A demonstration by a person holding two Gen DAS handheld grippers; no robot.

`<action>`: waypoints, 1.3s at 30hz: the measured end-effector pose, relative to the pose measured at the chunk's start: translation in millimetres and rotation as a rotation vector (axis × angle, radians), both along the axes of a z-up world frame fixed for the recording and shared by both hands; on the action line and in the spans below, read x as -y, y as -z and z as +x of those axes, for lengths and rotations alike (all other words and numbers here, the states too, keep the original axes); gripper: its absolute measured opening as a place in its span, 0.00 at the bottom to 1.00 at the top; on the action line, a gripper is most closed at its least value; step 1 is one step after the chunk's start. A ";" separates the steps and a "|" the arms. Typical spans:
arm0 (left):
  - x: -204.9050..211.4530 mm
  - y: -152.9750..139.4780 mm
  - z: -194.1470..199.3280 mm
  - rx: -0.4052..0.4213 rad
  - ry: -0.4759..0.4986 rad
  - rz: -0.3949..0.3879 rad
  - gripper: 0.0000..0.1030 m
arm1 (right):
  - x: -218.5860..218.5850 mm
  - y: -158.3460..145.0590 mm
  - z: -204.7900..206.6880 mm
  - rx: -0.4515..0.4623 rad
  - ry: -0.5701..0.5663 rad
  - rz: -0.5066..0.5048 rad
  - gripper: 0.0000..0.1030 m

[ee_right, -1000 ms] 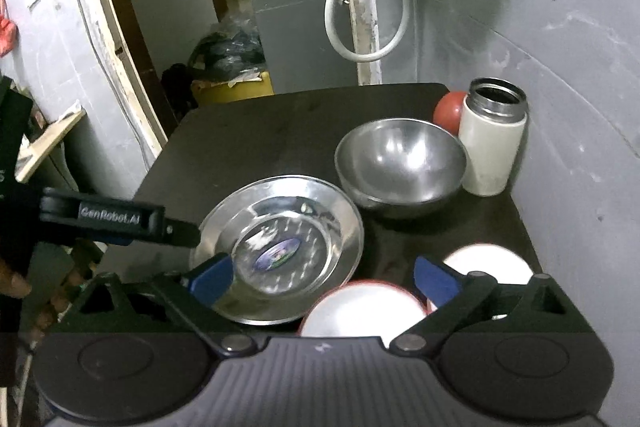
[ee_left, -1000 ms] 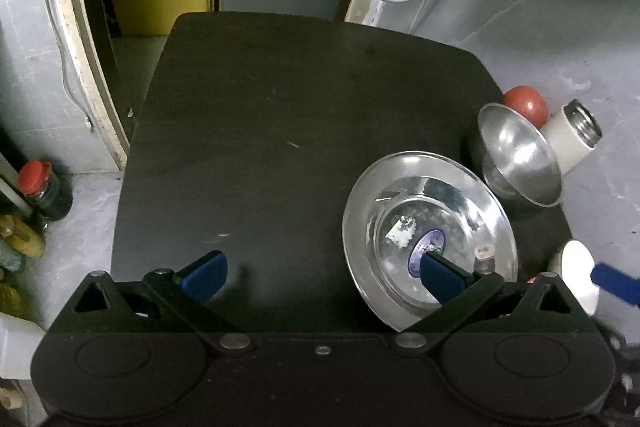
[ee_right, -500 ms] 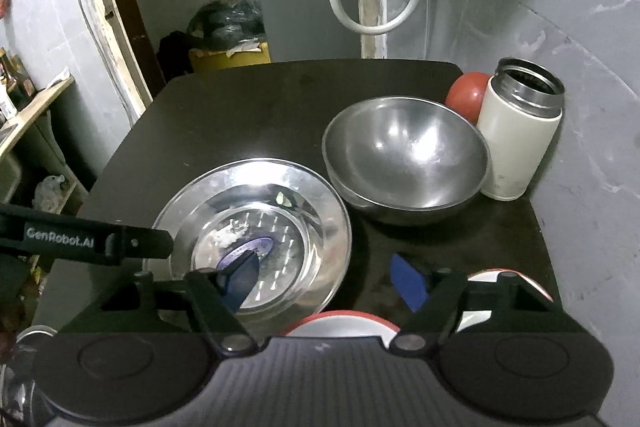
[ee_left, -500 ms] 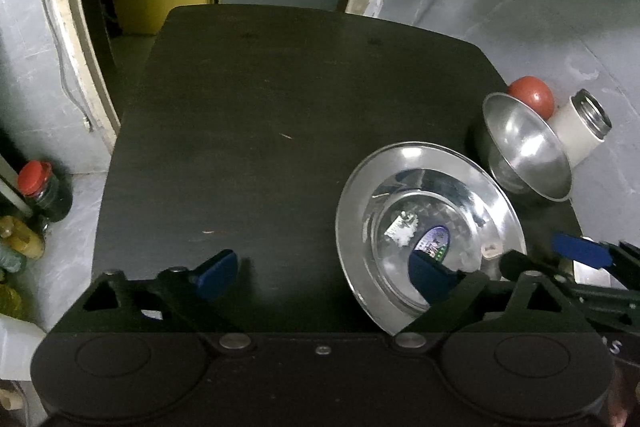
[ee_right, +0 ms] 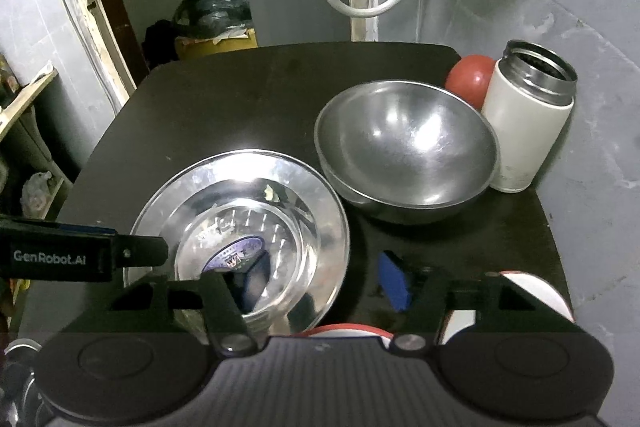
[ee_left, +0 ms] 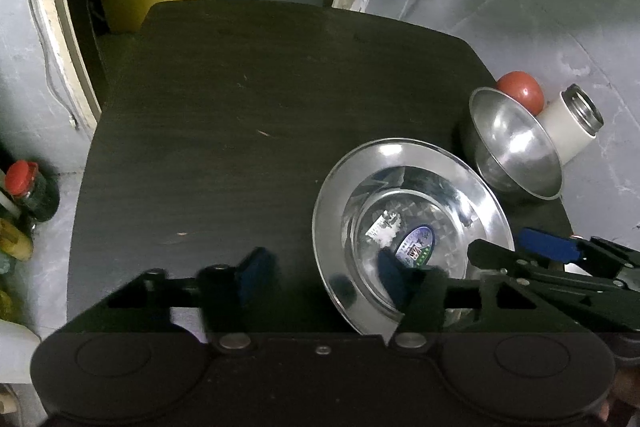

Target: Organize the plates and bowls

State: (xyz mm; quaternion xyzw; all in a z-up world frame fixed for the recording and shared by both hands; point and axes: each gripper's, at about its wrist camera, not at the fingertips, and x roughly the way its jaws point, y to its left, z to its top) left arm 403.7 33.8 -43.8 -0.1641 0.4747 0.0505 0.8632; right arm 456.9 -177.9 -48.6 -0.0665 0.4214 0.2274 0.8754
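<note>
both sets of jaws stand open, neither gripping anything that i can see. taking the steel plate (ee_right: pixel 240 223) as my landmark: my left gripper (ee_left: pixel 320 275) straddles its near-left rim, one finger over the plate's well and the other outside on the dark surface (ee_left: pixel 248 115), which i judge is a line-up to pinch that rim. my right gripper (ee_right: pixel 326 279) straddles the plate's near-right rim the same way. just beyond the plate to its right sits the steel bowl (ee_right: pixel 406 151), close to the plate's rim; whether they touch i cannot tell. a white flask (ee_right: pixel 528 123) and a red ball (ee_right: pixel 470 77) stand beyond the bowl. near the plate's front-right, two red-rimmed white dishes (ee_right: pixel 532 291) lie partly hidden under my right gripper.
</note>
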 end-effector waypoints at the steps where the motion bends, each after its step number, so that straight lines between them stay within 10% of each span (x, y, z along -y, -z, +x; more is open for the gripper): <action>1: -0.5 0.5 0.4 -0.001 0.001 -0.006 0.46 | -0.6 0.7 0.2 -0.003 0.001 -0.002 0.56; 16: -6.7 9.5 1.5 0.004 0.016 -0.082 0.21 | -4.7 5.7 -1.8 -0.027 0.009 0.017 0.41; 39: -41.4 -2.1 -46.3 0.038 0.017 -0.034 0.21 | -29.0 -4.0 -46.1 -0.030 -0.040 0.099 0.33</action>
